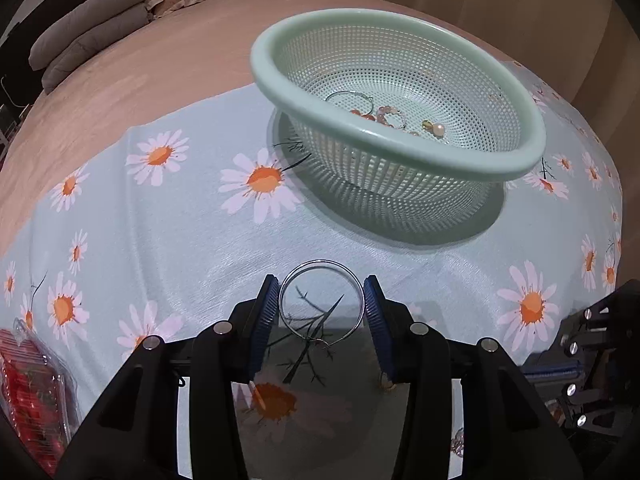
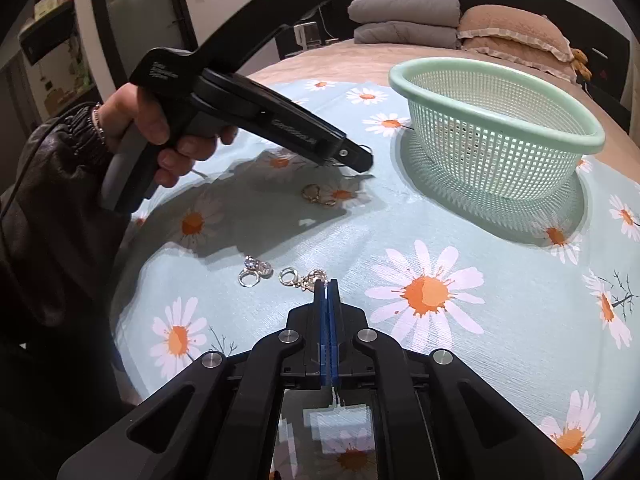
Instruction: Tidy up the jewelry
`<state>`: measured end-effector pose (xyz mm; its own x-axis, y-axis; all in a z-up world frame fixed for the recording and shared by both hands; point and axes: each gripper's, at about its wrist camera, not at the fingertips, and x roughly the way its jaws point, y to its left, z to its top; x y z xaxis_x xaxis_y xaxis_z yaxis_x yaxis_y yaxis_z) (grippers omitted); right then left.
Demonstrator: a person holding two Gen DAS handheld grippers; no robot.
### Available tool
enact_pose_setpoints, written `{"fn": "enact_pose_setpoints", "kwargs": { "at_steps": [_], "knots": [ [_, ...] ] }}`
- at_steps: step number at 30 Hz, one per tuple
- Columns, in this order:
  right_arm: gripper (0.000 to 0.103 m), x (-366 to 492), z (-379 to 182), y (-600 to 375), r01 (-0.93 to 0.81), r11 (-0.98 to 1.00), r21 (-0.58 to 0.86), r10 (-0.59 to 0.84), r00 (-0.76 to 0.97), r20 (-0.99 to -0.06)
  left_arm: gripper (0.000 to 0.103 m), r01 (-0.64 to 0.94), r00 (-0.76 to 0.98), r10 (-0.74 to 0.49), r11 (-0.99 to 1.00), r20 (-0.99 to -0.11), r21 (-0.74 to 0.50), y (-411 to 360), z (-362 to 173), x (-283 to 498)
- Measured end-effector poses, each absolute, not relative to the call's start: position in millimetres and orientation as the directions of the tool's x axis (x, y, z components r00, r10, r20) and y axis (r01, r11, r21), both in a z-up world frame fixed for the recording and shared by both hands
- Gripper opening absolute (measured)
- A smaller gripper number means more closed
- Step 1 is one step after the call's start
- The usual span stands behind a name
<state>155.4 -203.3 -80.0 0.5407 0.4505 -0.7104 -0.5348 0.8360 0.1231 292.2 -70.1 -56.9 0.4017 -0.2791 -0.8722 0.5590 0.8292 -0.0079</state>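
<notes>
A daisy-print cloth covers a bed; two grey pillows lie at twelve o'clock. One green basket holds beads. The left gripper straddles one silver hoop, jaws apart. The right gripper is closed, empty, near three earrings.

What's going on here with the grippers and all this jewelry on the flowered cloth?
A person is sorting jewelry into a pale green plastic mesh basket on a daisy-print cloth. The left gripper has its jaws on either side of a thin silver hoop; whether they press it is unclear. The right gripper is shut, empty, beside small silver rings still lying loose. Beads and a pearl piece already sit in the basket.
</notes>
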Motion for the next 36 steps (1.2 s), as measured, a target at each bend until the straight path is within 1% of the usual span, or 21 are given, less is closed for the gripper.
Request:
{"fn": "enact_pose_setpoints", "kwargs": {
  "at_steps": [3, 5, 7, 8, 13, 14, 15, 17, 18, 23, 28, 30, 36],
  "knots": [
    [0.006, 157.2, -77.0, -205.8, -0.536, 0.831, 0.150, 0.474, 0.541, -0.694, 0.045, 0.542, 0.404, -0.270, 0.840, -0.874, -0.009, -57.2, -56.1, 285.1],
    [0.010, 159.3, -77.6, -204.7, -0.540, 0.826, 0.164, 0.486, 0.532, -0.693, 0.045, 0.530, 0.407, -0.266, 0.848, -0.874, -0.011, -48.5, -55.9, 279.9],
    [0.029, 161.0, -78.7, -199.5, -0.540, 0.827, 0.158, 0.481, 0.531, -0.698, 0.045, 0.520, 0.407, -0.266, 0.854, -0.874, -0.018, -40.4, -55.9, 273.8],
    [0.031, 160.1, -79.2, -197.4, -0.548, 0.822, 0.155, 0.486, 0.532, -0.694, 0.045, 0.516, 0.410, -0.263, 0.857, -0.873, -0.016, -37.9, -55.7, 271.7],
    [0.035, 157.6, -85.5, -180.6, -0.563, 0.822, 0.084, 0.449, 0.551, -0.703, 0.045, 0.505, 0.410, -0.270, 0.863, -0.871, -0.030, -22.4, -56.9, 255.4],
    [0.035, 152.7, -86.9, -176.7, -0.569, 0.820, 0.058, 0.436, 0.556, -0.708, 0.045, 0.501, 0.412, -0.269, 0.865, -0.871, -0.030, -22.5, -57.9, 252.3],
    [0.031, 152.0, -87.7, -172.4, -0.573, 0.819, 0.033, 0.422, 0.562, -0.712, 0.045, 0.497, 0.413, -0.270, 0.867, -0.870, -0.033, -25.2, -58.6, 250.9],
    [0.018, 150.9, -87.8, -170.6, -0.590, 0.806, 0.051, 0.440, 0.539, -0.718, 0.045, 0.490, 0.415, -0.270, 0.871, -0.869, -0.037, -21.9, -56.4, 249.1],
    [0.016, 151.3, -86.9, -171.9, -0.589, 0.806, 0.063, 0.446, 0.534, -0.718, 0.045, 0.488, 0.416, -0.268, 0.872, -0.869, -0.035, -17.9, -56.1, 245.5],
    [0.015, 149.2, -80.9, -181.1, -0.576, 0.811, 0.101, 0.463, 0.527, -0.713, 0.045, 0.485, 0.431, -0.266, 0.874, -0.862, -0.027, -5.7, -46.5, 233.9],
    [0.016, 147.2, -59.0, -195.9, -0.553, 0.829, 0.078, 0.448, 0.574, -0.686, 0.045, 0.484, 0.462, -0.273, 0.875, -0.844, -0.018, 1.0, -28.0, 229.6],
    [0.016, 149.1, -47.3, -203.7, -0.543, 0.838, 0.048, 0.428, 0.601, -0.675, 0.045, 0.488, 0.471, -0.282, 0.873, -0.836, -0.019, -3.9, -19.3, 233.1],
    [0.016, 164.5, -2.0, -235.1, -0.534, 0.845, 0.005, 0.417, 0.653, -0.632, 0.045, 0.516, 0.503, -0.307, 0.857, -0.808, -0.004, -17.0, 9.1, 246.1]
  ]
}}
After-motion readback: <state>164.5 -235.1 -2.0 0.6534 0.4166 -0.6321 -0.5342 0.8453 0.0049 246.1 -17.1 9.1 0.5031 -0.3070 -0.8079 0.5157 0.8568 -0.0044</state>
